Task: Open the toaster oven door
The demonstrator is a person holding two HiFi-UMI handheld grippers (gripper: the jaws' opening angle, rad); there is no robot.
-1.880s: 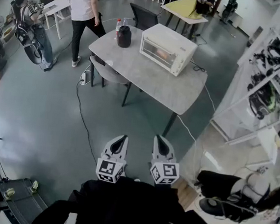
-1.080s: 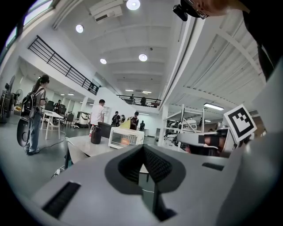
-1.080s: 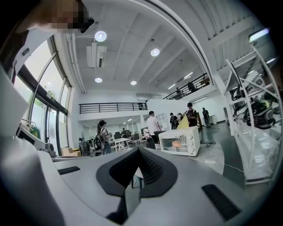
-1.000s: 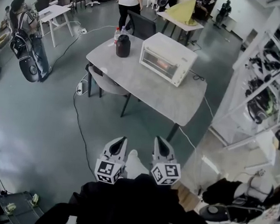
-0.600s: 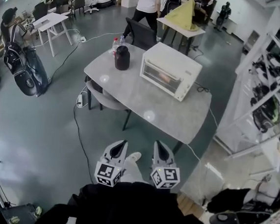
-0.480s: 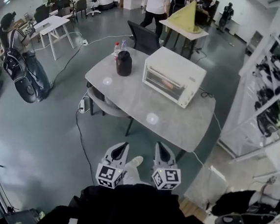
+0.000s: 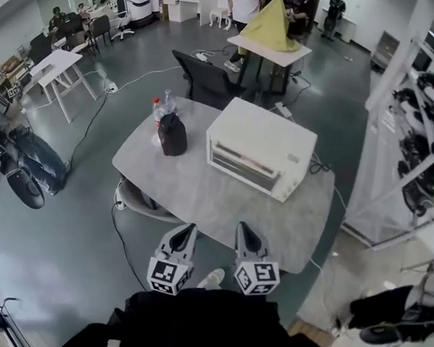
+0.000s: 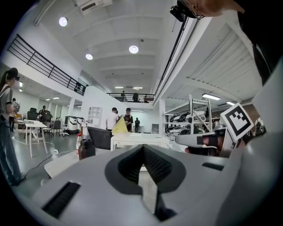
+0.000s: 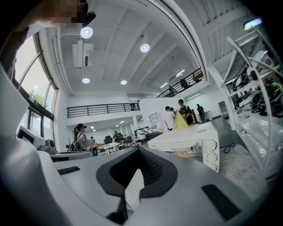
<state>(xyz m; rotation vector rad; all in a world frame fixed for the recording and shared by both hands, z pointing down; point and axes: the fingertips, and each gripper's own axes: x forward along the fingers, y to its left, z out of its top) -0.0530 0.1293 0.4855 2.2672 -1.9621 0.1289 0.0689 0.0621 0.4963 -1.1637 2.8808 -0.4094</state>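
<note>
The white toaster oven (image 7: 260,156) stands on the grey table (image 7: 199,198), its glass door facing me and shut. It also shows in the right gripper view as a white toaster oven (image 9: 191,142) with round knobs, and in the left gripper view as a white toaster oven (image 8: 132,140) just past the jaws. My left gripper (image 7: 186,231) and right gripper (image 7: 243,232) hang side by side over the table's near edge, well short of the oven. Both are shut with nothing in them.
A black jar (image 7: 173,134) and a plastic bottle (image 7: 159,111) stand left of the oven. A black chair (image 7: 202,79) is behind the table, a grey chair (image 7: 142,202) tucked at its left. A cable (image 7: 323,167) runs from the oven. Shelving (image 7: 424,120) lines the right.
I have come closer to the table: the oven and tabletop are larger and nearer the grippers. Both grippers stay shut and held the same way.
</note>
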